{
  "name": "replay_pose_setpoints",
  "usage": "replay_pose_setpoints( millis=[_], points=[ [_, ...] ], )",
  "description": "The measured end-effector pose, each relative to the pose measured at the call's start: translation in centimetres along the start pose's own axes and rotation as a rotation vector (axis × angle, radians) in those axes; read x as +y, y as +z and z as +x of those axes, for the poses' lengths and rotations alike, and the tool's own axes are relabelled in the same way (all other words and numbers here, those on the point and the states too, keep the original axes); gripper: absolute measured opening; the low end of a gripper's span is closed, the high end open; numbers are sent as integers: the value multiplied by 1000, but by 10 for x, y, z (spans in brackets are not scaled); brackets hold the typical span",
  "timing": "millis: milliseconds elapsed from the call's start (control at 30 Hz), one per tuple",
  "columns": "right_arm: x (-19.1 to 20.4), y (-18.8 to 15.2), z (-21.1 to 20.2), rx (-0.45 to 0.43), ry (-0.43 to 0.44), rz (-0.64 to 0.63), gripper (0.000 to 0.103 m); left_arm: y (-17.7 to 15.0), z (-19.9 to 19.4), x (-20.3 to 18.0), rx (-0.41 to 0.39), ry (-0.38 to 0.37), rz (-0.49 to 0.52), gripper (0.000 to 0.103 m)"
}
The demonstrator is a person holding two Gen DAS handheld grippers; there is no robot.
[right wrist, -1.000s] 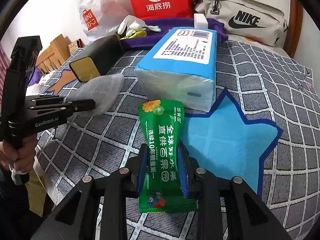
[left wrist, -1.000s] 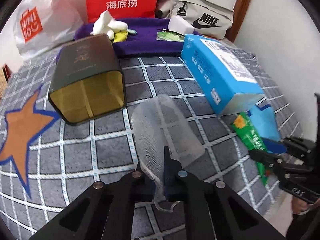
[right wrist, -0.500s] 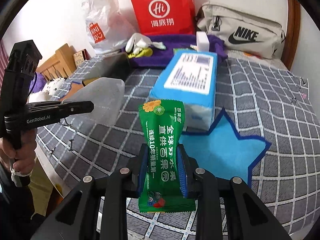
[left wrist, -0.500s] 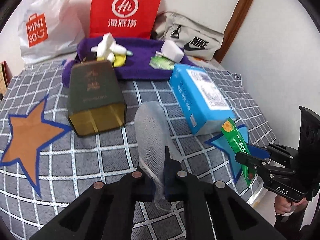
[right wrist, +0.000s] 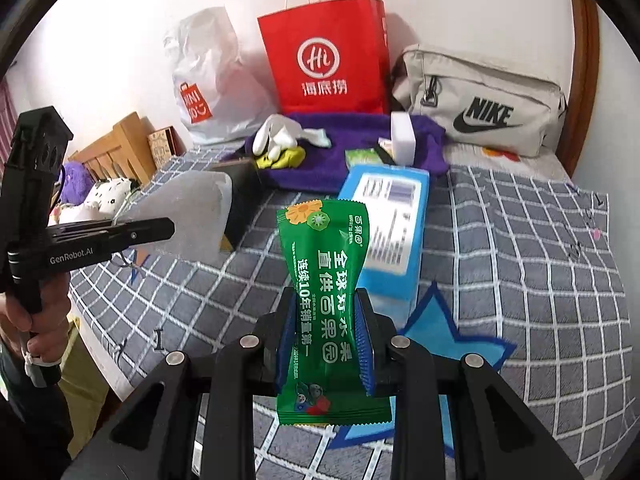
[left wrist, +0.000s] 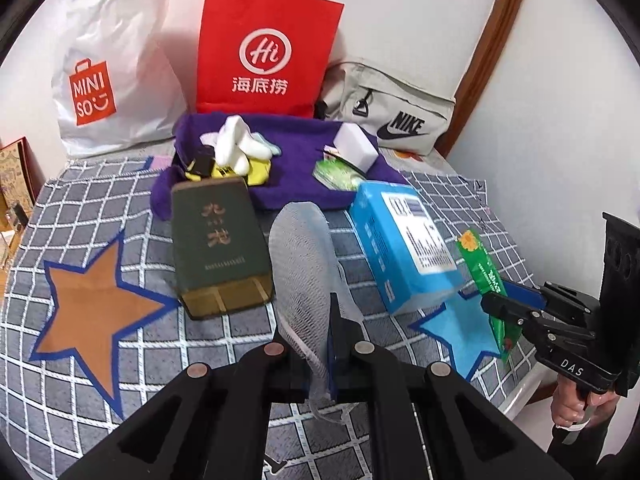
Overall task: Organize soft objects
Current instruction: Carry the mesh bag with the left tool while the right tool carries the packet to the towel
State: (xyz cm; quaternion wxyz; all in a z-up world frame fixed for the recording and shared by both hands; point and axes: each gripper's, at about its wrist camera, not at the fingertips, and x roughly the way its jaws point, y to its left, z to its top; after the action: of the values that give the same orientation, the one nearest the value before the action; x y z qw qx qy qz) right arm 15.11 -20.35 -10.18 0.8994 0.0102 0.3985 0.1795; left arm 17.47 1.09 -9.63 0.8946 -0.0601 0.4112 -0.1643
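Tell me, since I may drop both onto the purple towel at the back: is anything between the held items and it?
Yes. The blue tissue pack lies between the green snack packet and the purple towel. The dark green box lies just left of the white mesh pouch's line.

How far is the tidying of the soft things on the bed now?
Done: a white plush toy and small packets already lie on the purple towel. In hand: the left gripper is shut on a white mesh bag; the right gripper is shut on a green snack packet. Left: both need placing; the blue tissue pack lies on the bedcover.
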Motion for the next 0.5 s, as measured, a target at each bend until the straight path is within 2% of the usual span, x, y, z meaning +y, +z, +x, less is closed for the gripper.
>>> replay_pose_setpoints(
  millis=[500],
  points=[
    [-13, 60, 17, -30, -3, 21, 28, 41, 8, 16, -14, 23, -47, 6]
  ],
)
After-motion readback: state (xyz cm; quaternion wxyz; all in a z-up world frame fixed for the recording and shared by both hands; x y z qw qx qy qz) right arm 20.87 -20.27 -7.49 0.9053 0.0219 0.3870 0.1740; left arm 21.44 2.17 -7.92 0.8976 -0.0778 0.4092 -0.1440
